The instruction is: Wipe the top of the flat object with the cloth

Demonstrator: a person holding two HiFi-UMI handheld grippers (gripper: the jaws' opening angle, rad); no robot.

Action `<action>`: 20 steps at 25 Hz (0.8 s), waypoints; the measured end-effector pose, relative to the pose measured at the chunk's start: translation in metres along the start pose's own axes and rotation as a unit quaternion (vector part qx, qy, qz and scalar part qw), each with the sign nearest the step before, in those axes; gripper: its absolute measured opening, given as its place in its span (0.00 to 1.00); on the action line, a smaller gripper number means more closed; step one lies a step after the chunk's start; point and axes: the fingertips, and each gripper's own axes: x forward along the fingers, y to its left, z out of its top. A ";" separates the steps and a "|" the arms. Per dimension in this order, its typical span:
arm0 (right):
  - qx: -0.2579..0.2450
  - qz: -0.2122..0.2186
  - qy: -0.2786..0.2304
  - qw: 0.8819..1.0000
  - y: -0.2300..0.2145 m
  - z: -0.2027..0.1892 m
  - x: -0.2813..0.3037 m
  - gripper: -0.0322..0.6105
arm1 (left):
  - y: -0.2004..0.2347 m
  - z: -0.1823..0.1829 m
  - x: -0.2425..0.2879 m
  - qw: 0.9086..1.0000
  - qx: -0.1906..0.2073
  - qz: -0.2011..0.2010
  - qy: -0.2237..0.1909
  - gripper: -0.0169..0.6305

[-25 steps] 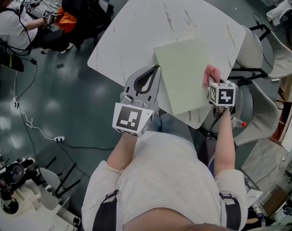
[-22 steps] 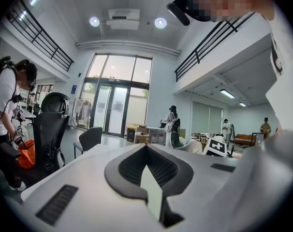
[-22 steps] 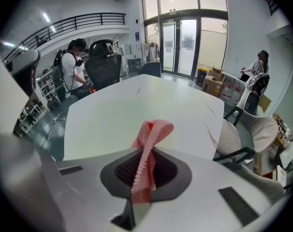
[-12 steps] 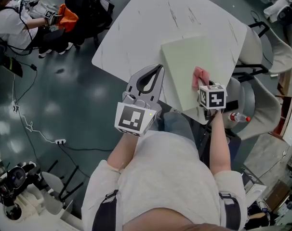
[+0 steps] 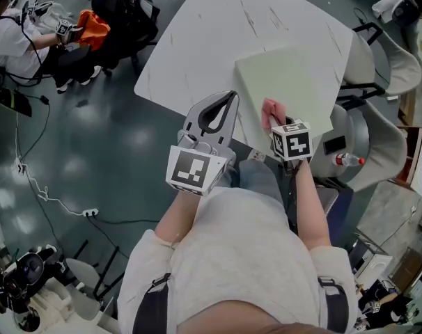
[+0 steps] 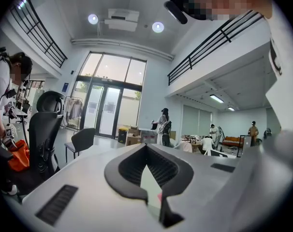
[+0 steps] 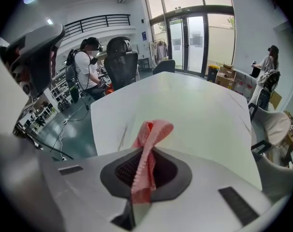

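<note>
A pale green flat board (image 5: 291, 82) lies on the white marbled table (image 5: 197, 40), toward its near right corner. My right gripper (image 5: 279, 122) is shut on a pink cloth (image 5: 271, 111), which rests on the board's near left part. In the right gripper view the pink cloth (image 7: 147, 153) stands bunched up out of the shut right gripper (image 7: 140, 180), with the green board (image 7: 209, 120) stretching ahead. My left gripper (image 5: 225, 103) is shut and holds nothing; it hovers at the table's near edge, just left of the board. The left gripper view shows only a sliver of the green board (image 6: 149, 187) between its jaws.
Grey chairs (image 5: 378, 138) stand close against the table's right side, with a bottle (image 5: 345, 160) on one seat. A seated person (image 5: 9, 33) with an orange item (image 5: 94, 25) is at the far left. Cables (image 5: 54, 199) run over the dark floor.
My right gripper has dragged the pink cloth leftward along the board's near part, from its right edge toward its left side. The left gripper has stayed put.
</note>
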 end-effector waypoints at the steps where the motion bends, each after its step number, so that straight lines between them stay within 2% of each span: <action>1: -0.004 0.000 0.001 1.000 0.005 0.000 0.001 0.09 | 0.000 0.001 -0.002 1.000 -0.001 -0.004 -0.005 0.05; 5: -0.015 -0.011 0.001 1.000 0.014 -0.002 0.001 0.09 | 0.002 0.000 -0.010 1.000 -0.004 -0.012 -0.012 0.05; 9: -0.001 -0.012 -0.002 1.000 0.014 -0.005 -0.001 0.09 | 0.004 -0.003 -0.016 1.000 -0.003 -0.018 -0.010 0.05; 12: 0.004 -0.014 -0.001 1.000 0.013 -0.014 -0.007 0.09 | 0.000 -0.001 -0.017 0.999 -0.010 -0.021 -0.023 0.05; 20: -0.005 0.003 0.009 1.000 0.012 -0.044 -0.024 0.09 | -0.024 -0.004 -0.012 0.999 -0.013 -0.022 -0.024 0.05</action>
